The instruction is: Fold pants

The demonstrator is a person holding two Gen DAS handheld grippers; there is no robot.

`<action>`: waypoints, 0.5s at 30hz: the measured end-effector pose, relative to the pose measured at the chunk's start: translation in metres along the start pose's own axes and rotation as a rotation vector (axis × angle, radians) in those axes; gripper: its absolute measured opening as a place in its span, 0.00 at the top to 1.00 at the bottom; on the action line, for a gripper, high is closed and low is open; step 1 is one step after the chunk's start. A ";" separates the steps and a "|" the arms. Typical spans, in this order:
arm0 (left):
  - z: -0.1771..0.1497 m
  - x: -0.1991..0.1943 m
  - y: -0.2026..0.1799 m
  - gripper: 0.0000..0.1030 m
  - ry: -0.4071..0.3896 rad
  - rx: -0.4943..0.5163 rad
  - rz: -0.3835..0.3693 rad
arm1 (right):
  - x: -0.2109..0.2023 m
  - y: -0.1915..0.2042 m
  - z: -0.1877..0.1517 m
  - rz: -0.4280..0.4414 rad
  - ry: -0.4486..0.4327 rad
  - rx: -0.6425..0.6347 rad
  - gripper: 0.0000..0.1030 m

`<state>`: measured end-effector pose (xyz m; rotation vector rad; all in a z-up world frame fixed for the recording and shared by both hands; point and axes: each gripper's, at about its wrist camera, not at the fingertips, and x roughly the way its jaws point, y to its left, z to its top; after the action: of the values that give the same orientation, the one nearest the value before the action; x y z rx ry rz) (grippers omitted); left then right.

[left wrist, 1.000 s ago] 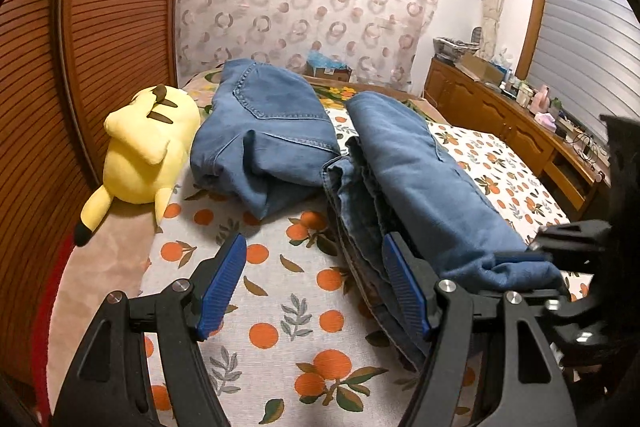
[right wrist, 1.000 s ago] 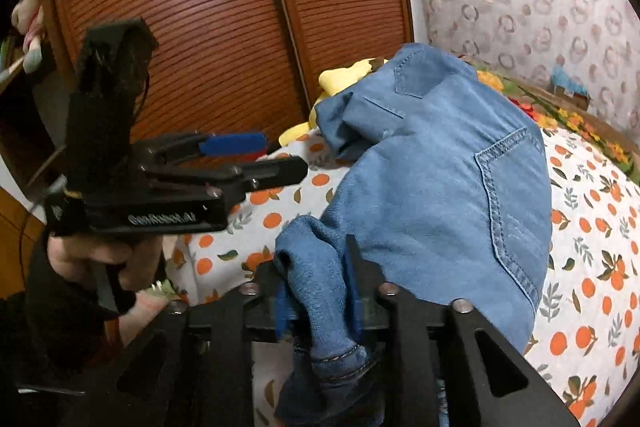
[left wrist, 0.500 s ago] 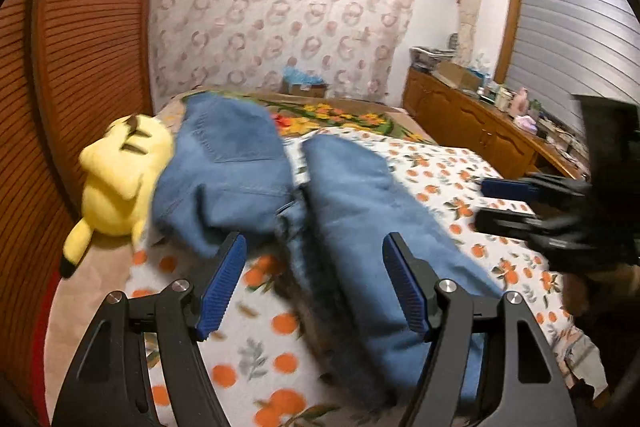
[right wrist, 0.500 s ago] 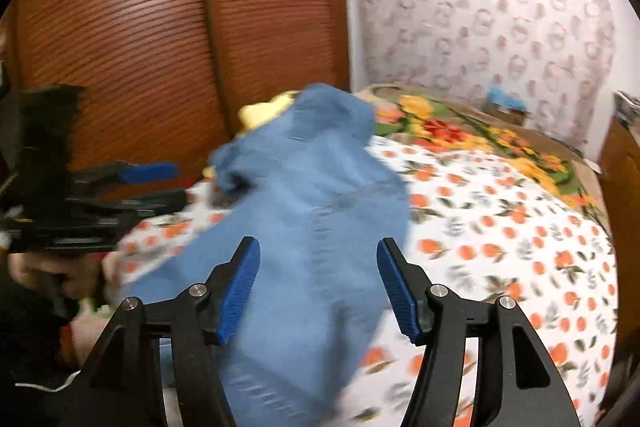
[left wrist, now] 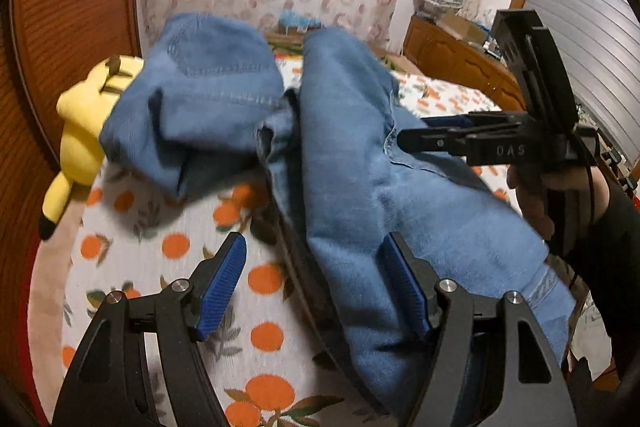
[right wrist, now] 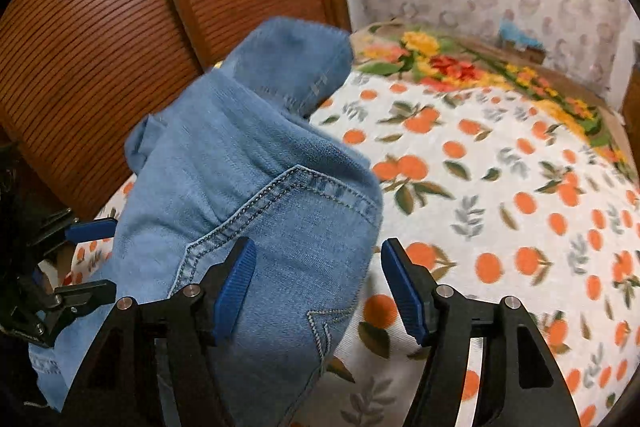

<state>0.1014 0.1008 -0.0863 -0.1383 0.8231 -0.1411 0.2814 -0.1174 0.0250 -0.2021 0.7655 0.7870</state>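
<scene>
The pants lay on the bed, a plush toy just left of them against the wardrobe.

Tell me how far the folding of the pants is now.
Done: the jeans lie doubled over on the bed, beside the yellow plush toy. In hand: nothing; the left tool and the right tool are both open. Left: the bundle looks lumpy, so probably a final fold and some smoothing.
</scene>
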 end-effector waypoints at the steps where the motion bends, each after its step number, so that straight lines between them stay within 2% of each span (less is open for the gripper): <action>1: -0.002 0.002 0.000 0.30 0.006 -0.007 -0.003 | 0.005 -0.001 0.001 0.018 0.007 0.000 0.35; 6: -0.006 0.004 0.002 0.30 0.010 -0.049 -0.030 | 0.027 -0.013 0.007 0.088 0.021 0.016 0.34; 11: -0.004 0.005 0.000 0.43 0.011 -0.049 -0.064 | 0.043 -0.021 0.011 0.131 0.023 0.027 0.34; 14: -0.002 0.008 -0.002 0.55 0.016 -0.044 -0.100 | 0.050 -0.029 0.008 0.146 0.017 0.042 0.33; 15: 0.000 0.009 0.000 0.58 0.018 -0.045 -0.113 | 0.050 -0.032 0.006 0.146 0.014 0.043 0.36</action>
<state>0.1076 0.0994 -0.0927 -0.2264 0.8368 -0.2304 0.3298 -0.1094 -0.0083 -0.1137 0.8159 0.9066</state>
